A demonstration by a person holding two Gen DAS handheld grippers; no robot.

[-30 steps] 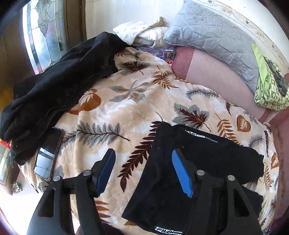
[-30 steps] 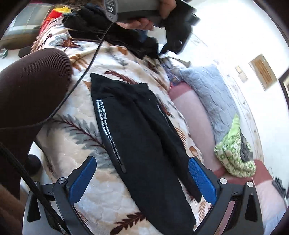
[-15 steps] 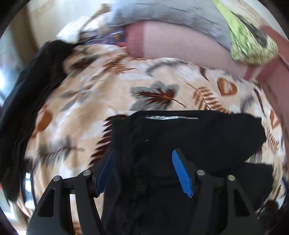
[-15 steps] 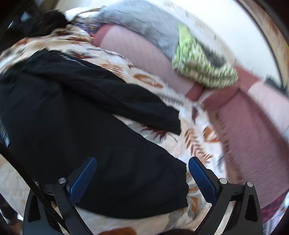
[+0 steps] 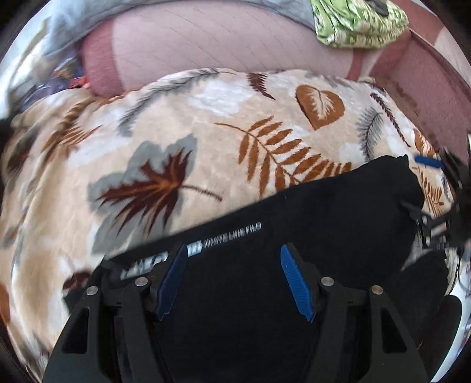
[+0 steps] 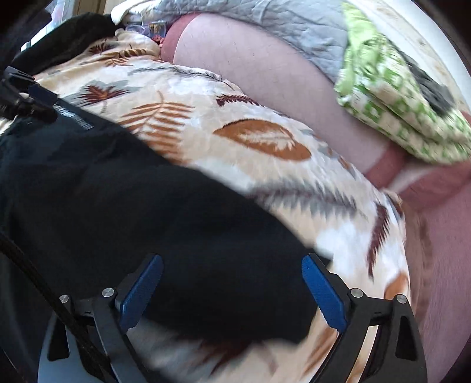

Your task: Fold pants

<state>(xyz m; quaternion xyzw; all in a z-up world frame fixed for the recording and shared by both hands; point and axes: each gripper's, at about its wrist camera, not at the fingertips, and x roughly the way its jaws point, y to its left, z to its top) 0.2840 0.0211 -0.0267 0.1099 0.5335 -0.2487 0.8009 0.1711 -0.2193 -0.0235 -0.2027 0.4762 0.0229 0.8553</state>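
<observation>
Both claws are wide open with nothing in them, left gripper [image 5: 232, 280] hovering over the waist end of the black pants [image 5: 294, 224] and right gripper [image 6: 232, 291] over the leg end, pants lying along the near edge of the leaf-print blanket [image 5: 206, 123], pink bolster [image 6: 265, 67] and green cloth [image 6: 391, 88] further back.

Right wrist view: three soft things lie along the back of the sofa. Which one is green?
The green-and-white patterned bundle, farthest right. The grey quilted pillow beside it is plain grey, and the pink cushion below it is pink.
</observation>
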